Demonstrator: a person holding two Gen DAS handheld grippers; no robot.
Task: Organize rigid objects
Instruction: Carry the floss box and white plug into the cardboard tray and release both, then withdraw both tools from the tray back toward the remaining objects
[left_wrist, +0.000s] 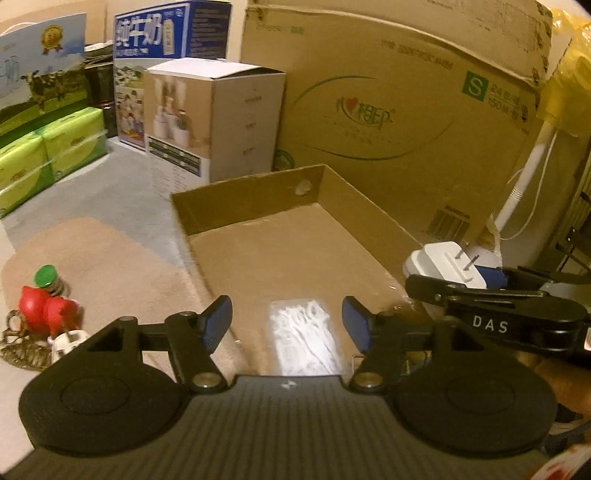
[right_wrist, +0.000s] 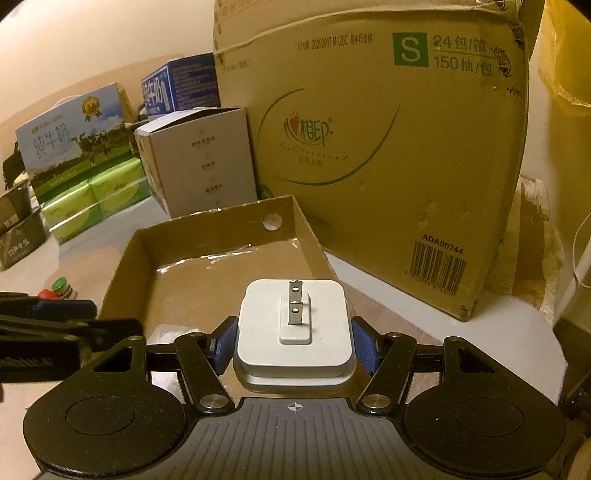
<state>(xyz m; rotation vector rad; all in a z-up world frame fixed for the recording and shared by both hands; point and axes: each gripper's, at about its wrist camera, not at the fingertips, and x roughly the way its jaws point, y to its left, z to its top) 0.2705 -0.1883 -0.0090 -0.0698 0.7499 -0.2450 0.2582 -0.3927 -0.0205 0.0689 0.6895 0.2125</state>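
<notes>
Stacked cartons line the back of a grey floor: milk boxes (left_wrist: 44, 74), green tissue packs (left_wrist: 51, 151), a large brown carton (right_wrist: 369, 147).

Far left on the floor, loose clutter not yet sorted: a green-capped bottle (left_wrist: 47, 277), red pieces (left_wrist: 48, 306), a brass chain (left_wrist: 18, 343).

Centre: shallow cardboard tray (left_wrist: 240, 192), open top, long axis running away from both cameras. One clear packet of white items (left_wrist: 303, 338) lies on its near floor.

Left gripper (left_wrist: 286, 325): jaws half-wide, nothing between the pads; the packet sits directly below and ahead.

Right gripper (right_wrist: 295, 347): jaws clamped on a white charger (right_wrist: 295, 332), square, rounded corners, two flat prongs pointing forward toward the tray. It hangs over the tray's near right edge.

Judgement: the right hand is nearer to placing; the charger needs to go forward and down.
</notes>
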